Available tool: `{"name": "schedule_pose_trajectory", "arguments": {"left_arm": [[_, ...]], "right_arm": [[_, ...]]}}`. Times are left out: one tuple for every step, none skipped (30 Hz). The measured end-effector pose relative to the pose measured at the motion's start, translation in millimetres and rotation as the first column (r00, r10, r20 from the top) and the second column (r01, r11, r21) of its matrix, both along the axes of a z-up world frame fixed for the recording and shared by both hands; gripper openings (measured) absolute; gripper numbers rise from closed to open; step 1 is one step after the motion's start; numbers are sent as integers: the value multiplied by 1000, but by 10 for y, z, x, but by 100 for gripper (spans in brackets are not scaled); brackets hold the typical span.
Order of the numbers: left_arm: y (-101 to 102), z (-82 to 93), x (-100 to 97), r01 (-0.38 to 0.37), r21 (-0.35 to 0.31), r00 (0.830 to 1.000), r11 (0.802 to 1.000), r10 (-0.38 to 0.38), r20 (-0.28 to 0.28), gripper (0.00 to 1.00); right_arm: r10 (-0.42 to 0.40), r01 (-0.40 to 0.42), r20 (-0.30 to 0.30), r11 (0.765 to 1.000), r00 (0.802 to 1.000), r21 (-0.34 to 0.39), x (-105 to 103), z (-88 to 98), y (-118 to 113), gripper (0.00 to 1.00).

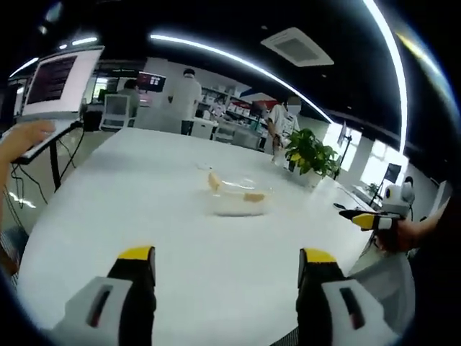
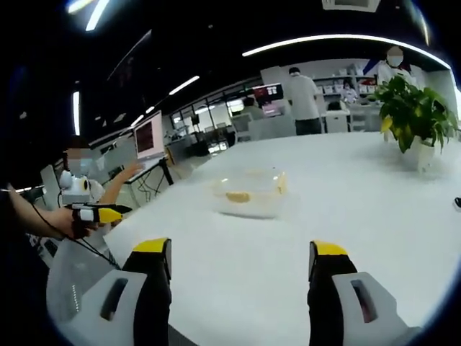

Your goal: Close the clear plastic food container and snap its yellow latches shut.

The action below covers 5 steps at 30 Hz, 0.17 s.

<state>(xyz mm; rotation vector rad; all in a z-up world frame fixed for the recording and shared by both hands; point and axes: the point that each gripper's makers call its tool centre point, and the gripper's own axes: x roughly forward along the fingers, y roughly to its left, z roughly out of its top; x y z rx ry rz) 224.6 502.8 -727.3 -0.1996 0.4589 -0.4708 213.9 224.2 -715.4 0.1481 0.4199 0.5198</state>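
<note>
The clear plastic food container (image 1: 238, 196) sits out on the white table (image 1: 144, 209), straight ahead of both grippers. The left gripper (image 1: 227, 270) and right gripper (image 2: 241, 267) are wide open, holding nothing, about equally far from it.

white table (image 1: 144, 194), potted plant (image 2: 414, 112), laptop (image 1: 61, 83)

Open-plan lab-office; long white table (image 1: 144, 194); laptop (image 1: 57, 83); shelving (image 2: 346, 90)
</note>
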Motion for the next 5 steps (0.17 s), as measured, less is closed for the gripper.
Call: {"name": "schedule_pose_trajectory", "arguments": {"left_arm": [[-11, -4, -1, 5, 6, 1000, 1000, -5, 2, 78], [-16, -10, 2, 8, 9, 1000, 1000, -8, 1, 78], [-17, -14, 2, 9, 9, 1000, 1000, -9, -1, 77], [-15, -30, 3, 11, 7, 1000, 1000, -11, -4, 77], [-16, -40, 0, 12, 7, 1000, 1000, -12, -5, 77]], "right_arm": [[6, -6, 1, 1000, 1000, -4, 1, -6, 11, 76], [12, -12, 2, 1000, 1000, -7, -3, -9, 21, 75], [15, -15, 1, 1000, 1000, -10, -6, -12, 25, 75], [16, -16, 0, 1000, 1000, -16, -8, -18, 27, 75], [17, -17, -3, 1000, 1000, -17, -9, -22, 27, 75]]}}
